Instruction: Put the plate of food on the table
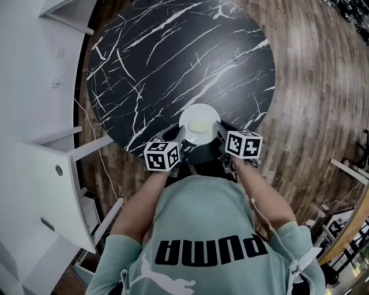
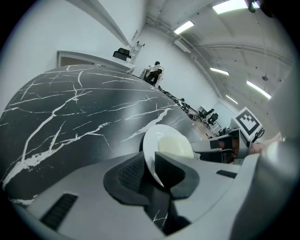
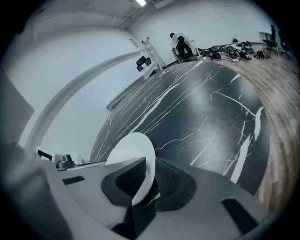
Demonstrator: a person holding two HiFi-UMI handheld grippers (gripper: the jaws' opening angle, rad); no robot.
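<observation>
Left gripper (image 2: 151, 174) and right gripper (image 3: 149, 180) pinch opposite rims, steadying the round white plate (image 1: 187, 117) level at the edge of the black marble table (image 1: 173, 57).

Polished black marble-look table (image 1: 173, 63) veined white, smooth glossy white plate (image 1: 185, 118), wood-plank floor (image 1: 311, 86), matt grey plastic left tongs (image 2: 152, 171) and right tongs (image 3: 148, 180), ribbed dark pads (image 2: 130, 173).

Bright, even light from ceiling strip lamps (image 2: 224, 6) overhead; soft sheen on the table (image 3: 206, 108), shadows faint. Both gripper views are fisheye: lines bend twd edges, corners go black. My fingers (image 2: 172, 172) up close look soft, out of focus; far bkgd sharper. Head view crisp.
</observation>
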